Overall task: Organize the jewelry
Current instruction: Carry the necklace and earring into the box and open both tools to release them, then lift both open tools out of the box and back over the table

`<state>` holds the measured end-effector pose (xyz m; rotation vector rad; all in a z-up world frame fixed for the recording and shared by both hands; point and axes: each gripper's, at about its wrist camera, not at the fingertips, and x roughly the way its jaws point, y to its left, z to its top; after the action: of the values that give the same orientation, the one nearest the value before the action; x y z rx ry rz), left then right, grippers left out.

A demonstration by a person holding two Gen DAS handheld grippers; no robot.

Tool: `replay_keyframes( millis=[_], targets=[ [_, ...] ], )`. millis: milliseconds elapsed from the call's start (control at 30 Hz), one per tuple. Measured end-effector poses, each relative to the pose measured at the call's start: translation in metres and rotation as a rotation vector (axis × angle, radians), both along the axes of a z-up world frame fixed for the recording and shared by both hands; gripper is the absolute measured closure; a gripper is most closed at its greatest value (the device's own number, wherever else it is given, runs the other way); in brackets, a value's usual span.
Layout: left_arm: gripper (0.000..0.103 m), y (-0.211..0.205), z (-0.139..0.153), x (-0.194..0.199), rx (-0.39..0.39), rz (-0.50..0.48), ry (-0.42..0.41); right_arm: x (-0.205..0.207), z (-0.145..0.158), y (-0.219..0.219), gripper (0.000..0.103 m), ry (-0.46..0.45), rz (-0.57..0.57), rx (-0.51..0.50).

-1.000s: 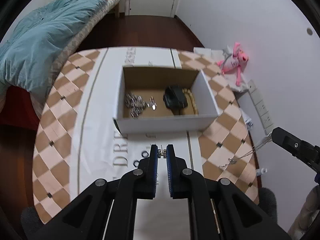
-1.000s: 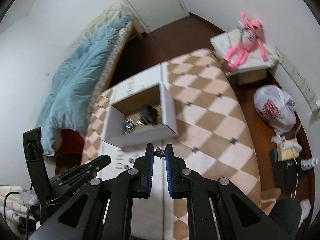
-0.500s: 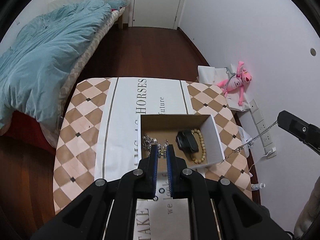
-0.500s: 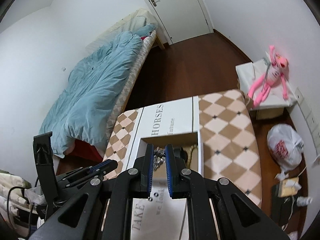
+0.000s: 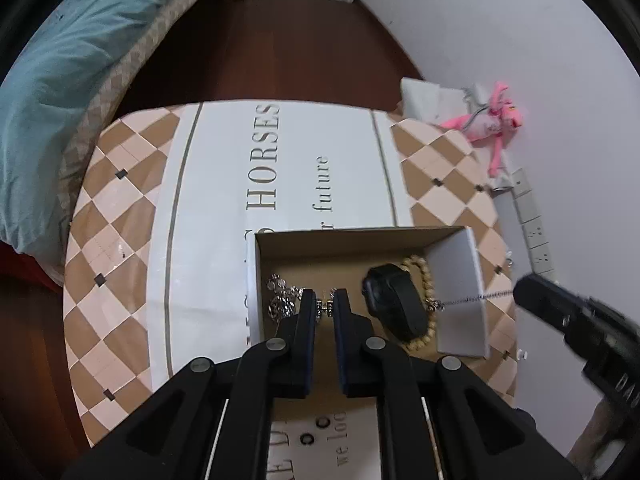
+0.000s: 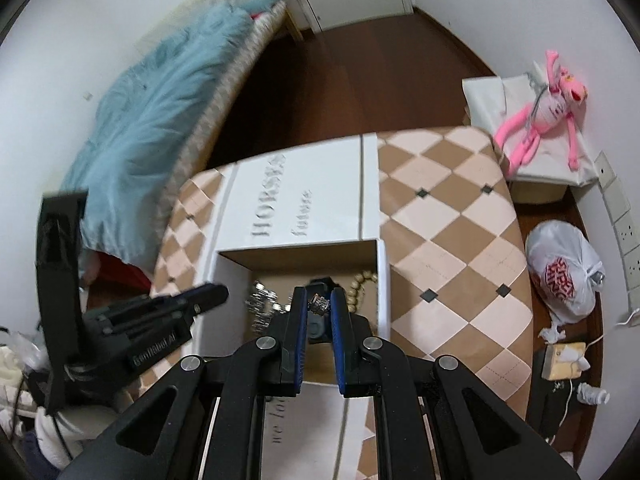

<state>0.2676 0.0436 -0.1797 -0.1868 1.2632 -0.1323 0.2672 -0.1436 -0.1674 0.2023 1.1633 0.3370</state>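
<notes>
Both ends of silver chain (image 5: 476,298) pinched, left hand-held gripper (image 5: 324,307) and right hand-held gripper (image 6: 319,303) clamped above open box (image 5: 460,288); next, probably lowered inside, then released.

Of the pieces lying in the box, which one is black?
The black watch-like band, lying in the right half of the box. The bead bracelet curling around it is pale gold, and the chain pieces on the left are silver.

Checkered table (image 5: 120,216); open box (image 5: 460,264)
</notes>
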Motion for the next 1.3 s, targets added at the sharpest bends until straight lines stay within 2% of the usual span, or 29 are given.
replay_keyframes(
  millis=[100, 167, 300, 333, 367, 400, 433, 467, 533, 600, 633, 667, 800, 1000, 1133, 1300],
  targets=[
    [0.095, -0.001, -0.009, 0.013, 0.012, 0.010, 0.030, 0.009, -0.015, -0.001, 0.090, 0.046, 0.001, -0.012],
    [0.090, -0.001, -0.010, 0.018, 0.033, 0.011, 0.028, 0.015, -0.024, 0.001, 0.090, 0.082, 0.018, -0.016],
    [0.061, 0.003, -0.006, 0.021, 0.064, 0.030, 0.003, 0.018, -0.032, 0.001, 0.089, 0.100, 0.020, -0.056],
    [0.054, 0.005, -0.004, 0.020, 0.049, 0.032, -0.005, 0.018, -0.032, 0.000, 0.084, 0.101, 0.017, -0.060],
    [0.046, 0.006, -0.001, 0.018, 0.052, 0.041, -0.015, 0.017, -0.031, 0.000, 0.070, 0.099, 0.017, -0.066],
    [0.023, 0.007, 0.000, 0.018, 0.071, 0.047, -0.021, 0.017, -0.030, -0.001, 0.060, 0.090, 0.017, -0.072],
    [0.010, 0.008, 0.004, 0.015, 0.104, 0.058, -0.039, 0.015, -0.027, -0.002, 0.041, 0.079, 0.016, -0.079],
    [0.010, 0.008, 0.007, 0.013, 0.112, 0.063, -0.052, 0.014, -0.026, -0.002, 0.032, 0.073, 0.017, -0.084],
    [0.010, 0.011, 0.010, 0.007, 0.137, 0.081, -0.066, 0.010, -0.022, -0.004, 0.031, 0.055, 0.015, -0.107],
    [0.009, 0.012, 0.013, 0.001, 0.161, 0.093, -0.087, 0.005, -0.021, -0.004, 0.023, 0.040, 0.007, -0.158],
    [0.009, 0.012, 0.016, -0.005, 0.183, 0.101, -0.108, 0.002, -0.021, -0.004, 0.010, 0.033, 0.003, -0.201],
    [0.008, 0.013, 0.018, -0.009, 0.195, 0.104, -0.122, -0.001, -0.022, -0.003, 0.004, 0.024, -0.001, -0.246],
    [0.004, 0.010, 0.021, -0.031, 0.247, 0.114, -0.173, -0.016, -0.032, -0.002, 0.004, 0.013, -0.009, -0.342],
    [0.004, 0.009, 0.021, -0.059, 0.260, 0.133, -0.198, -0.032, -0.038, -0.003, 0.002, -0.004, -0.024, -0.354],
    [0.004, 0.008, 0.028, -0.072, 0.250, 0.151, -0.215, -0.046, -0.030, -0.001, 0.002, -0.036, -0.035, -0.348],
    [0.004, 0.006, 0.047, -0.092, 0.240, 0.167, -0.264, -0.070, -0.005, -0.002, 0.002, -0.117, -0.057, -0.356]
  ],
)
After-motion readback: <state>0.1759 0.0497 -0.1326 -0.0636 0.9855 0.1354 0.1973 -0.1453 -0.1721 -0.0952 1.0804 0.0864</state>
